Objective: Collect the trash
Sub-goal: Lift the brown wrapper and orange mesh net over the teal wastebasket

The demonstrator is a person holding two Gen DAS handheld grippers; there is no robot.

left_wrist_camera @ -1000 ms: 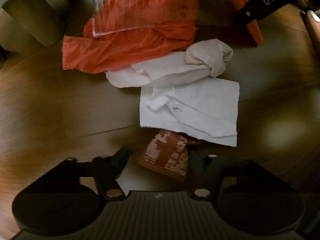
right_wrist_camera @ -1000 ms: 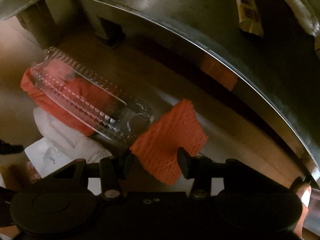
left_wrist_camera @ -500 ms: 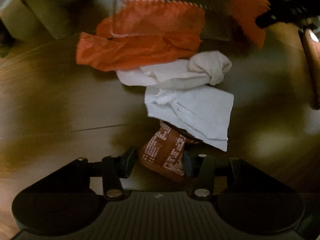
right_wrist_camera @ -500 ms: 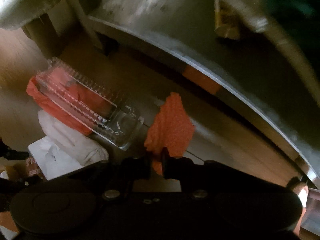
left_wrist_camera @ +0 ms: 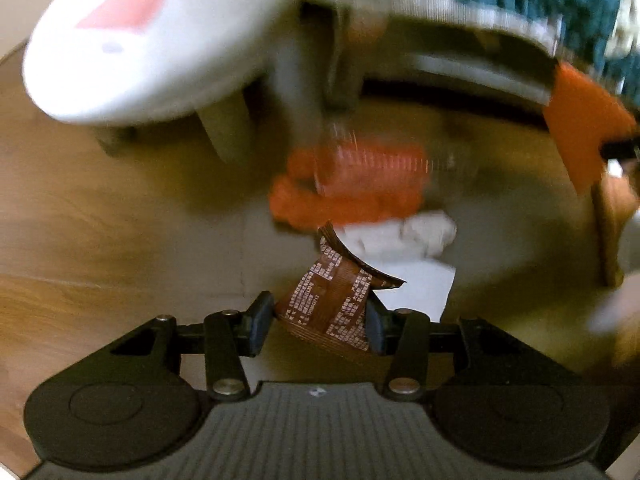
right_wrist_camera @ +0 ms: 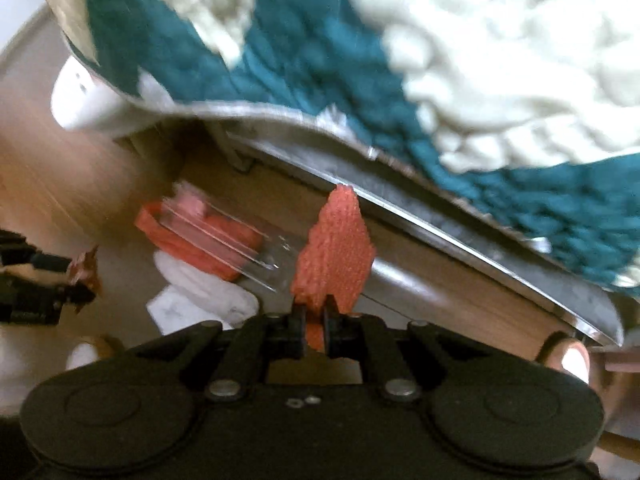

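Left claw (left_wrist_camera: 320, 322) closed part-way on brown printed wrapper (left_wrist_camera: 332, 308), pads touching both sides, wrapper crumpled and lifted off wooden floor (left_wrist_camera: 120, 240). Right claw (right_wrist_camera: 315, 322) pinched nearly shut on orange mesh scrap (right_wrist_camera: 334, 248), only the bottom edge caught, rest standing up loose above the fingertips. Remaining trash heaped on floor, far of left claw: orange plastic bag (left_wrist_camera: 344, 200) with clear ribbed clamshell (left_wrist_camera: 372, 160) on top, white tissue wad (left_wrist_camera: 400, 236) and flat white paper (left_wrist_camera: 420, 288) nearer. Same heap at left-centre in right wrist view, clamshell (right_wrist_camera: 224, 240) lying over the orange bag. Clamshell looks empty apart from bag colour showing through; too blurred to be sure. No bin or trash bag visible in either view, so drop point unknown. White round stool or side table (left_wrist_camera: 132, 44) far left, teal-and-cream knit blanket (right_wrist_camera: 440, 80) hanging over a metal-edged frame (right_wrist_camera: 440, 224) far right. Risks, judged: mesh scrap held by a thin edge, could slip out on a fast swing; wrapper slick and folded, could squirt from the wide-set pads if grip eases. Heavy motion blur in both views suggests quick movement, raising both risks. Loose scrap could also snag on metal edge or blanket close behind it.
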